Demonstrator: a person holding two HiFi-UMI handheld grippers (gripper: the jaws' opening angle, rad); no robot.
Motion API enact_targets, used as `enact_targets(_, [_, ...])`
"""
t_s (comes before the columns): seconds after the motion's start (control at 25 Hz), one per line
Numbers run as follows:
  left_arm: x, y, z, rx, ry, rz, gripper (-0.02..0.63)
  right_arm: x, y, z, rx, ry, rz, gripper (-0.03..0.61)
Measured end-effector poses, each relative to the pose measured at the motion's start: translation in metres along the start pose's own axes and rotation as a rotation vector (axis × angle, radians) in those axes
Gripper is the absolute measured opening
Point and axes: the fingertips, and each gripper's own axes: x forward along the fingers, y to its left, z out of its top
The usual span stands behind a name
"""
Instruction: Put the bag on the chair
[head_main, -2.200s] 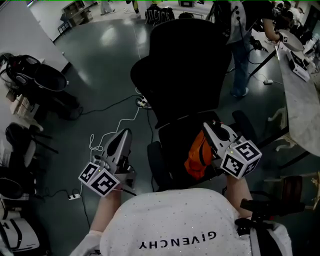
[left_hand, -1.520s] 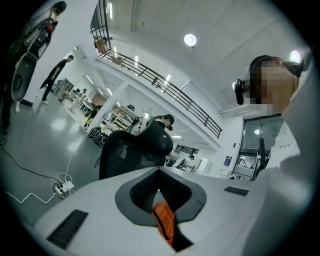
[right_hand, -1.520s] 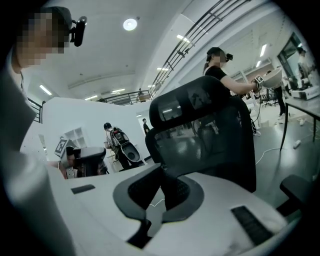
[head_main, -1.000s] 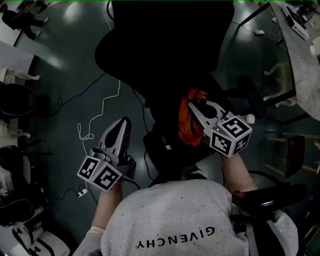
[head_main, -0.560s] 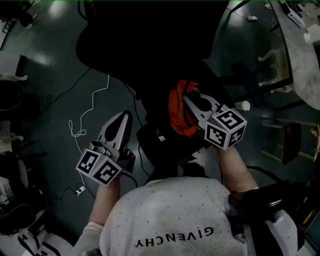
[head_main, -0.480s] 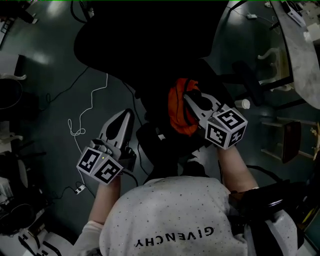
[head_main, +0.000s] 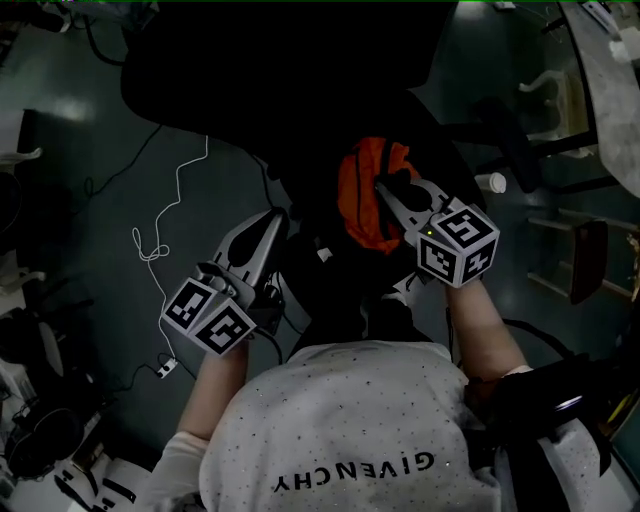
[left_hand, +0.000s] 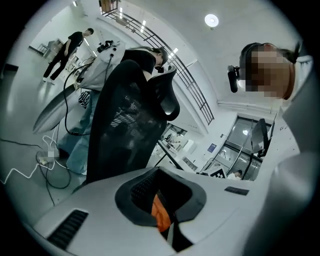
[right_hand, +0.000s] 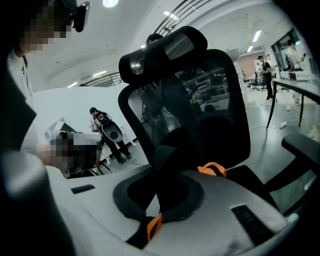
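Floor, well left of the left gripper: a loose white cable, looped. A small white power strip lies lower down, near that gripper's marker cube.

Left gripper: jaws brought together, tips meeting. It is held low and angled up and to the right, toward the chair. In the left gripper view, the oval hollow behind the tips shows a patch of orange fabric. I cannot tell whether that fabric is pinched or only seen through the gap. In the head view the tips sit just beside the dark lower part of the bag. The picture is too dark there to show contact.

Chair: black mesh, directly ahead of both grippers. Its backrest and headrest rise above the jaws in both gripper views.

Bag: orange and black, between the two grippers and much nearer the right one. It lies ahead and to the right of the left tips. It sits over the chair seat, in front of the backrest. I cannot tell whether it rests on the seat.

Right gripper: jaws clamped on the bag. A black strap runs through the hollow between them, and an orange strip shows at the jaw base. An orange loop of the bag shows just beyond the tips, slightly right.

Right of the right gripper: a small white cylinder stands on the floor, near but apart. Farther right is the edge of a pale table.
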Motion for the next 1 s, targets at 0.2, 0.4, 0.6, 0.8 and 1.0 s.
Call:
enact_targets(0.2, [0.012,0.002,-0.01,0.058,0.068,-0.035,0.0,0.007,-0.012,-0.026,0.004,0.052,-0.072,0.003])
enact_targets(0.4, [0.013,-0.003,-0.032,0.164,0.115,-0.038,0.0,0.003,-0.013,-0.057,-0.019,0.121,-0.099,0.003])
enact_targets(0.6, [0.016,-0.015,-0.048,0.136,0.117,-0.012,0.0,-0.004,-0.034,-0.092,-0.074,0.247,-0.19,0.003])
enact_targets(0.8, [0.005,-0.033,-0.052,0.087,0.06,0.054,0.0,-0.014,-0.051,-0.138,-0.06,0.367,-0.205,0.003])
enact_targets(1.0, [0.003,-0.055,-0.061,0.034,0.002,0.12,0.0,-0.028,-0.064,-0.148,-0.009,0.345,-0.125,0.003])
